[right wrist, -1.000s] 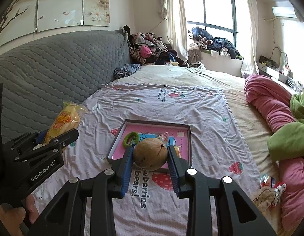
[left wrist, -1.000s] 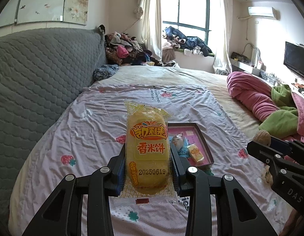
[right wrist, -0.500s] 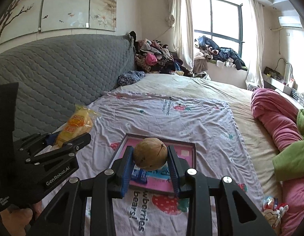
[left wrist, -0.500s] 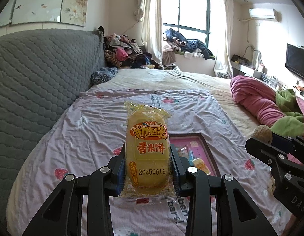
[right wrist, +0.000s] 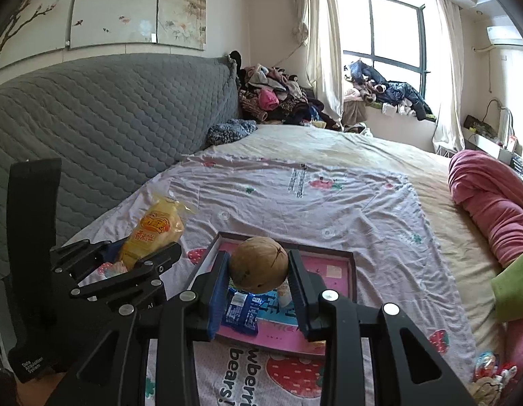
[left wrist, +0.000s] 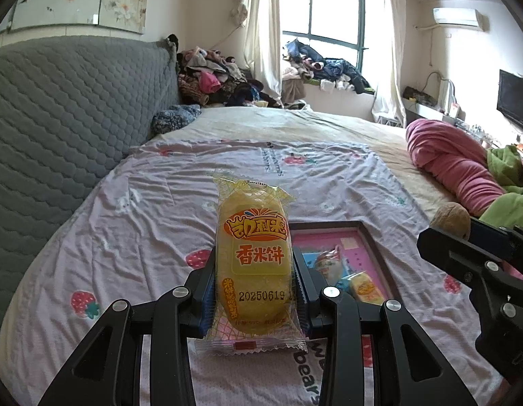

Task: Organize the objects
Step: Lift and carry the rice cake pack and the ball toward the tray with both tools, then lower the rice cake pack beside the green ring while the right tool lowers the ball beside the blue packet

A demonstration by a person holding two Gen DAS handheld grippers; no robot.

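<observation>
Both tools have risen and drawn back over the last second: the pink tray [right wrist: 349, 270] now sits lower and nearer in each wrist view, and more of the window wall shows above the bed. Left tool [left wrist: 254, 291] is clamped on an upright yellow rice-cracker packet [left wrist: 254, 257], its blue-padded fingers [left wrist: 207, 291] pressing both long sides, the sealed bottom edge hanging below them. Right tool [right wrist: 258, 280] is closed on a brown coconut [right wrist: 258, 264], held above the tray's near half. Neither grip has changed. Tray lies flat on the strawberry-print sheet [right wrist: 295, 203] spread over the bed, and holds a blue snack packet [right wrist: 241, 311] directly under the coconut; from the left wrist view a small yellow packet [left wrist: 363, 286] and a pale wrapped item [left wrist: 327, 264] are also seen inside it. Rolled pink blanket [right wrist: 488, 199] lies along the bed's right side, well apart from the tray. Grey quilted headboard [left wrist: 65, 108] stands to the left.
</observation>
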